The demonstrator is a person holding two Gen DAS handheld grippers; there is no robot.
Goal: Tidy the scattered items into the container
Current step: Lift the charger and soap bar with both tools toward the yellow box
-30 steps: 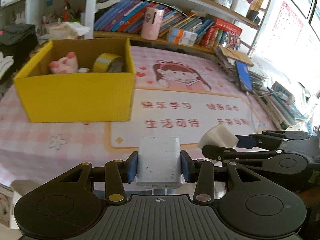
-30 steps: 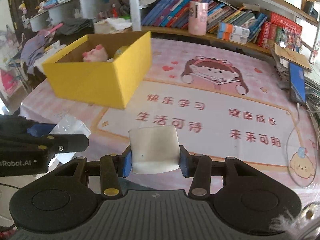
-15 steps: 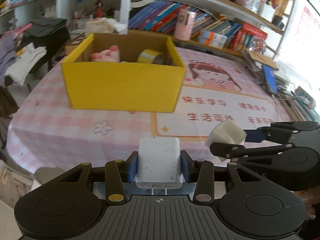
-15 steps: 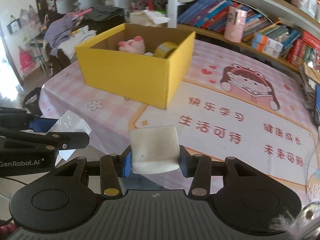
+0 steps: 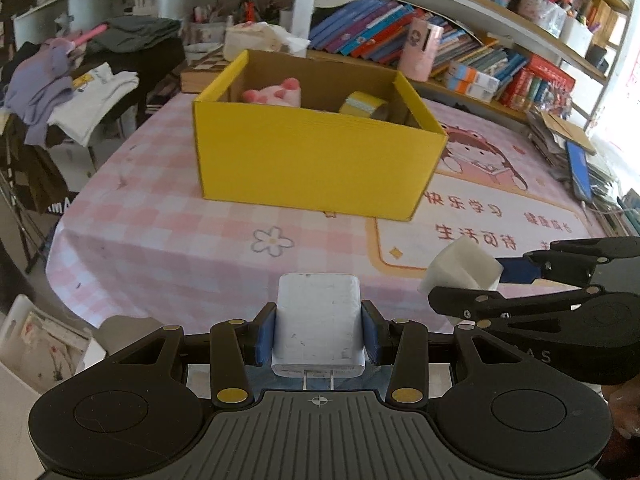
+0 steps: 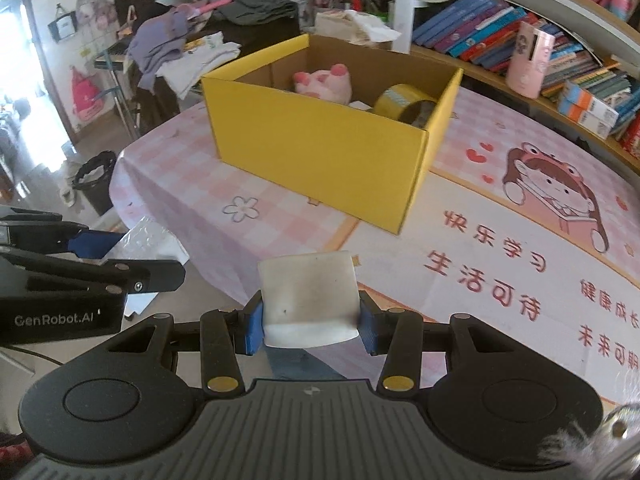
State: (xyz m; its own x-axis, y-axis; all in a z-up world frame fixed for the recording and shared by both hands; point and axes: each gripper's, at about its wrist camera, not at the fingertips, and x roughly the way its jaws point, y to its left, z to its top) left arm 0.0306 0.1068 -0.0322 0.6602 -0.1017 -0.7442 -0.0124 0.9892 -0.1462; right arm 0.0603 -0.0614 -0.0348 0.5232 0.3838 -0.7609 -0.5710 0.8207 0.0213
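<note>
The yellow cardboard box is the biggest of the task's things; it stands open-topped on the far left part of the table, well apart from both grippers. Inside it already lie a pink plush toy and a roll of tape, the tape towards the right-hand wall.

The left gripper is clamped on a white plug-in charger, prongs pointing back at the camera. The right gripper is closed on a white foam block, which looks soft (its sides seem slightly pinched by the pads).

The step in hand appears to be carrying both items to the box. To do it well, each gripper should clear the near wall before lowering, and release over the free floor on the near side, away from the toy and the tape. Since the two grippers sit side by side, dropping one item after the other would likely avoid a knock between them. The charger is hard and smooth, so the grip should hold firm until it is over the opening.

The table wears a pink checked cloth with a cartoon mat. Behind stand crowded bookshelves and piled clothes.
</note>
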